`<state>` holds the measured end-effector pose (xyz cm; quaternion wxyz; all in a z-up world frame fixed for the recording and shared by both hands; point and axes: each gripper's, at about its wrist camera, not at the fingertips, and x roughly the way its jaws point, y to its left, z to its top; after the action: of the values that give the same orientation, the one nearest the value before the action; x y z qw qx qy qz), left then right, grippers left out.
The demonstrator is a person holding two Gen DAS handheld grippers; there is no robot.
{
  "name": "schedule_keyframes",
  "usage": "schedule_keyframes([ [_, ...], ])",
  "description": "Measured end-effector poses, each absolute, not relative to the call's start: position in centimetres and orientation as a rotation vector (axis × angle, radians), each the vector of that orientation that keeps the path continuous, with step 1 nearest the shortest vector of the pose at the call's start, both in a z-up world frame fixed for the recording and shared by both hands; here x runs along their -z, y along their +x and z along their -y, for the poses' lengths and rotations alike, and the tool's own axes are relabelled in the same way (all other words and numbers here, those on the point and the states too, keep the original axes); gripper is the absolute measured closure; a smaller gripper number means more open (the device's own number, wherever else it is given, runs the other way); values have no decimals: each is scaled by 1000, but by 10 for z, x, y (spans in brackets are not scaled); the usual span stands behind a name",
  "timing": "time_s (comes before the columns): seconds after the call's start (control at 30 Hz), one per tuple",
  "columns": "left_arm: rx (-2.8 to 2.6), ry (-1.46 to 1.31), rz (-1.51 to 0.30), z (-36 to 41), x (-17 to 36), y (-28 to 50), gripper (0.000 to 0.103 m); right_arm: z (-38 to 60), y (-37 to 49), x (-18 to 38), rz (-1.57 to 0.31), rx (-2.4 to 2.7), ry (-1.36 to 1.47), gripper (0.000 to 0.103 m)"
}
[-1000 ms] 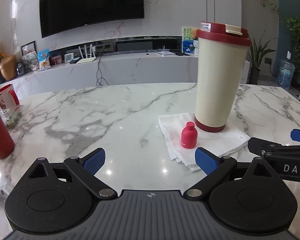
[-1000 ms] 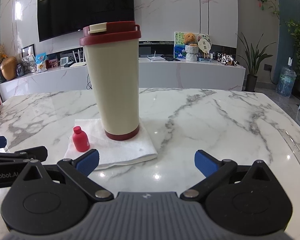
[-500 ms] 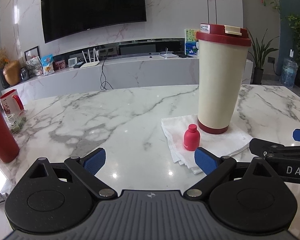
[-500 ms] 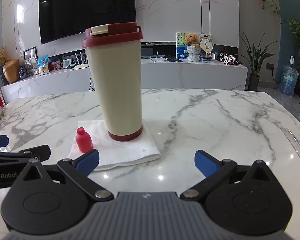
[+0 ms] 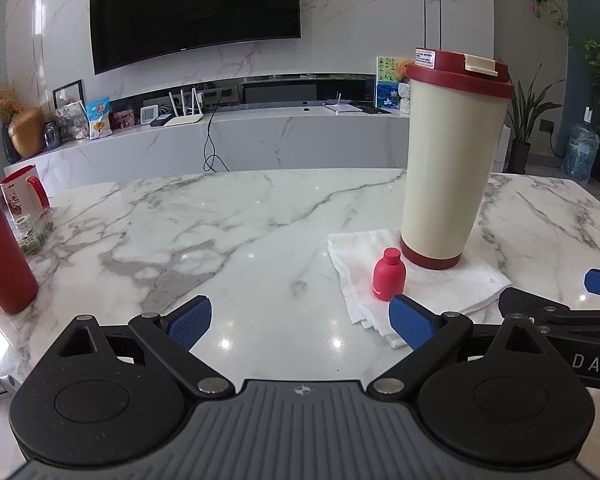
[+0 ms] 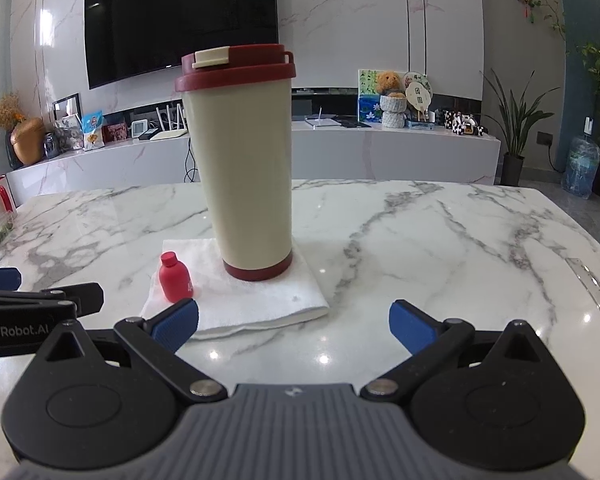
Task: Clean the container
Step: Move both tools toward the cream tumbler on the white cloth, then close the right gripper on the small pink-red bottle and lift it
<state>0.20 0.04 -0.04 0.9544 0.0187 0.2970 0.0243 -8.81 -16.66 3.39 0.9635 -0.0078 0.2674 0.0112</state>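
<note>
standing upright on a folded towel [image 6: 260, 300], cream tumbler [image 6: 248, 168], left tongs [image 5: 300, 318] spread, right tongs [image 6: 294, 322] spread

**Surfaces as I see them**

My bench [image 5: 260, 216] is polished marble, white with grey veins, glossy enough to throw back ceiling lights. The tumbler [image 6: 248, 168] has a smooth cream body with a satin sheen and a dark red plastic lid [image 6: 236, 70]. Under it lies a soft, matt white folded cloth [image 6: 260, 300]. The small bottle [image 5: 388, 276] is smooth pink-red plastic. My gripper pads [image 5: 190, 322] look like ribbed blue rubber on matt black, finely textured plastic.
</note>
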Motion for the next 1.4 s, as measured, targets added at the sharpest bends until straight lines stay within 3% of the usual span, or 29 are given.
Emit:
schedule_keyframes([
  [1.4, -163, -1, -644, -31, 0, 22, 6, 128, -65, -33, -498, -118, -54, 1],
])
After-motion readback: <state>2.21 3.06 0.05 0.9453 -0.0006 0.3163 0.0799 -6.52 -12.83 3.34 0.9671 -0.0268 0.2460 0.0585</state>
